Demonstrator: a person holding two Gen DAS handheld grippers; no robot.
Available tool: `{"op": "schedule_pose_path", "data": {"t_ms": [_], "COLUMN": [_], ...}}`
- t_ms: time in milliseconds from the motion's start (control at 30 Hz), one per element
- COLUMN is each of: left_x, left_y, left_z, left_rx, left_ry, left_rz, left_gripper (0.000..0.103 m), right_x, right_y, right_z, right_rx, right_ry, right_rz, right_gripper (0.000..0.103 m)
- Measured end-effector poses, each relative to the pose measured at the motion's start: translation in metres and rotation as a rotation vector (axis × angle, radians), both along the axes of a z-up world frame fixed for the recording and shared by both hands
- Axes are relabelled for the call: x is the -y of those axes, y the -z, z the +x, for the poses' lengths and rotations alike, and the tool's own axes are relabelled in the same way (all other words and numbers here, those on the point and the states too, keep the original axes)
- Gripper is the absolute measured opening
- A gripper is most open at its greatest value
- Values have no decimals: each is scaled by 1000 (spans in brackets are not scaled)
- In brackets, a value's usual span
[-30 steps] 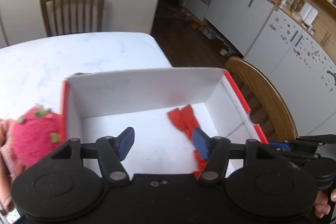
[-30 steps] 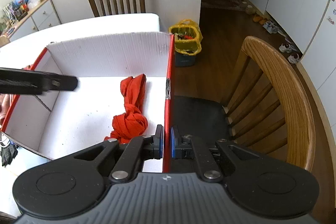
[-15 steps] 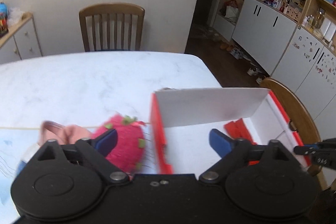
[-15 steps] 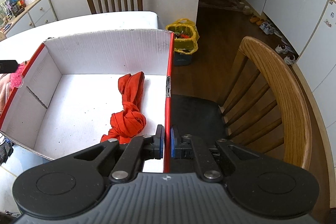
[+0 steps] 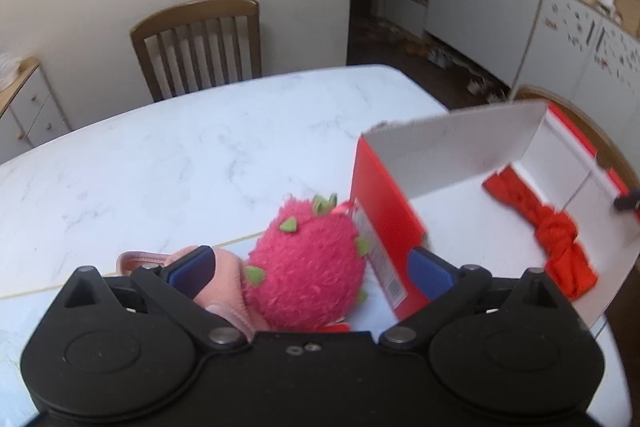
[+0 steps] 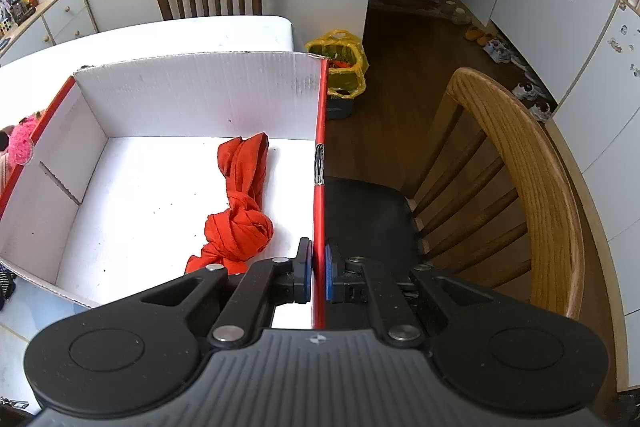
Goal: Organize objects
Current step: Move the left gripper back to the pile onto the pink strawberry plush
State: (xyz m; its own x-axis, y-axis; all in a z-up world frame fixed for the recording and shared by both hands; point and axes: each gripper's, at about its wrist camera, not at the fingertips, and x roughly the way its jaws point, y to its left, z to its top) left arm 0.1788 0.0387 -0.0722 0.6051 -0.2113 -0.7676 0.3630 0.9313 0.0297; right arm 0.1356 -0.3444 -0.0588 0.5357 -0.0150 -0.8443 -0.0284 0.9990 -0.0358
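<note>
The left tool (image 5: 310, 269) has swung off the box (image 5: 384, 203) and spread wide, empty, over the pink plush toy (image 5: 308, 267) on the counter (image 5: 180, 155). The right tool (image 6: 319, 277) pinches the box's red wall. 1 knotted red cloth (image 6: 240, 219) lies inside, at 1 o'clock from the toy.

One box (image 6: 200, 95), one red cloth (image 6: 240, 203), one plush (image 5: 308, 267), perhaps one pink bag (image 5: 224, 279).

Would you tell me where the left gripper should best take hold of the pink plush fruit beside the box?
Probably across the plush fruit's round middle, from above: it lies between the open left gripper's fingers, with the box wall tight on one side and a pink bag on the other.
</note>
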Motion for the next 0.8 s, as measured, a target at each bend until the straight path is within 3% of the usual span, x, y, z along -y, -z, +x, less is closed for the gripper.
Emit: {"op": "schedule_pose_path", "data": {"t_ms": [333, 633, 800], "left_x": [-2, 0, 4], "left_y": [32, 40, 46], "left_z": [21, 25, 24], "left_rx": [-48, -26, -26], "left_ry": [29, 45, 66], "left_rz": [26, 19, 42], "left_gripper": [102, 98, 81], "right_x": [-7, -11, -11], "right_y": [1, 1, 1], "right_z": [3, 3, 3], "right_rx": [-14, -20, -20], "right_ry": [17, 31, 31], "right_rz": [-33, -44, -46], "right_gripper": [6, 7, 7]}}
